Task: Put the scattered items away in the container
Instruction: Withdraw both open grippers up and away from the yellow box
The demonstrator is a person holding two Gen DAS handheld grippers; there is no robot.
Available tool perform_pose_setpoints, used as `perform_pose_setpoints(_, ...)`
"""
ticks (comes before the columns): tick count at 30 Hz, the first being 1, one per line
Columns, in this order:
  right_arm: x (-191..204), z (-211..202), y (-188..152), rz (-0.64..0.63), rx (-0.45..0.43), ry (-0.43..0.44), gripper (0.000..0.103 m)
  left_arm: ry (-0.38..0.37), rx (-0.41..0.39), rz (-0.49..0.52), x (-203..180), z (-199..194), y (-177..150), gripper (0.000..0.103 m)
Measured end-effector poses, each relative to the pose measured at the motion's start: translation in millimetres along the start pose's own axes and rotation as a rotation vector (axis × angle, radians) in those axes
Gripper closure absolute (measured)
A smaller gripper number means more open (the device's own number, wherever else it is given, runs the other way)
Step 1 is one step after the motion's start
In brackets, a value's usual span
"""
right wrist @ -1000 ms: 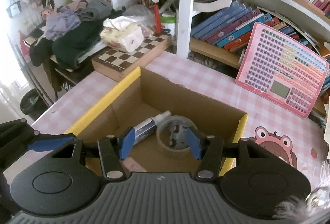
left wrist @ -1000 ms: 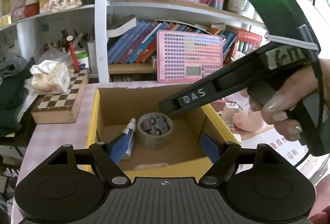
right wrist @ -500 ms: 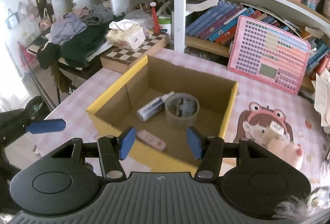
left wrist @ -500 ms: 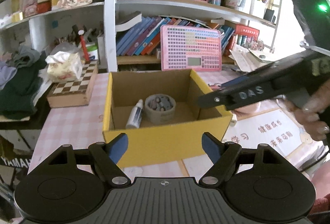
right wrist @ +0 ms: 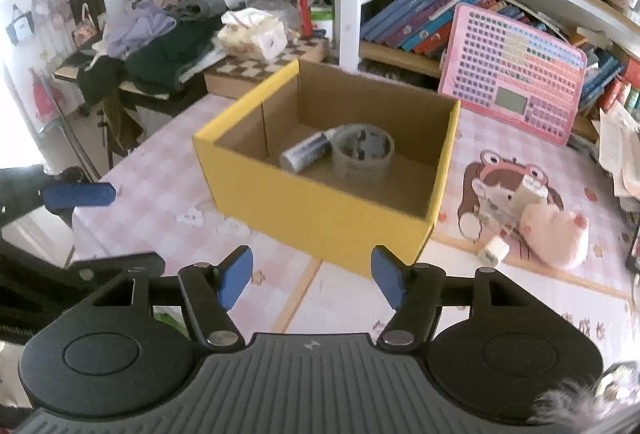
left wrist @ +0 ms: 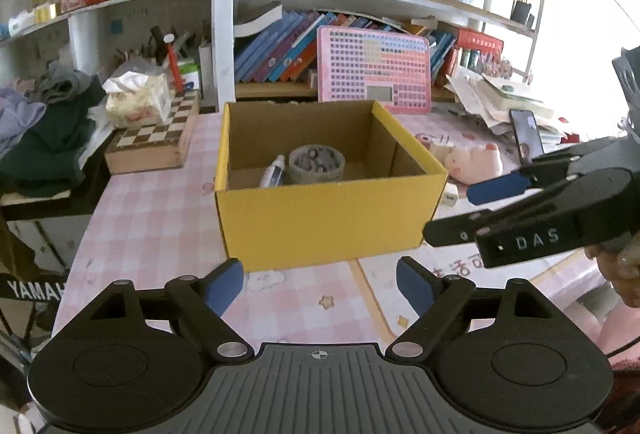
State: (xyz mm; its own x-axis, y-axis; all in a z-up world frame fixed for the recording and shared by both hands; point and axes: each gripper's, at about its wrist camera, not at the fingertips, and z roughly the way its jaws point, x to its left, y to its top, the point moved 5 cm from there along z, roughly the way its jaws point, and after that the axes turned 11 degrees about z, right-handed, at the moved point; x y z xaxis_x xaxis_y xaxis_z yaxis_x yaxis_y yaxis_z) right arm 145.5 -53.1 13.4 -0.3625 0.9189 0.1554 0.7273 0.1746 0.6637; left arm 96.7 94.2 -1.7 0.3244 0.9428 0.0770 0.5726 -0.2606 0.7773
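Yellow box (left wrist: 328, 218) on the bench (left wrist: 152, 218), holding a tape roll (left wrist: 317, 165) and a small bottle (left wrist: 273, 176). Left tool (left wrist: 319, 284) and right tool (right wrist: 312, 276): both empty, jaws opening.

Tape roll (left wrist: 316, 165) in box (left wrist: 328, 222), bottle (left wrist: 274, 176) touching its left.

A table (right wrist: 168, 190) with a pink checked cover carries a yellow cardboard box (right wrist: 320, 210) near its middle. At the box's ten o'clock lies a chessboard case (left wrist: 154, 144); at three o'clock sit a pink plush toy (right wrist: 554, 234) and a small white plug (right wrist: 493, 252) just beside it.
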Motion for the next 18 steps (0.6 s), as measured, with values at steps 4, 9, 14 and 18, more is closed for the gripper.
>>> perform_pose_setpoints(4,-2,1,-14,0.014,0.014,-0.022,0.039,-0.001,0.014,0.003,-1,0,-5,0.017)
perform_pose_setpoints(9,-6,1,-30,0.032,0.026,-0.041,0.037,-0.005,0.036,-0.003,-4,0,-12,0.017)
perform_pose_setpoints(14,-3,2,-47,0.021,0.04,-0.056,0.036,-0.018,0.051,-0.013,-11,-3,-19,0.017)
perform_pose_setpoints(18,-1,3,-58,0.013,0.05,-0.062,0.035,-0.027,0.063,-0.015,-16,-4,-24,0.017)
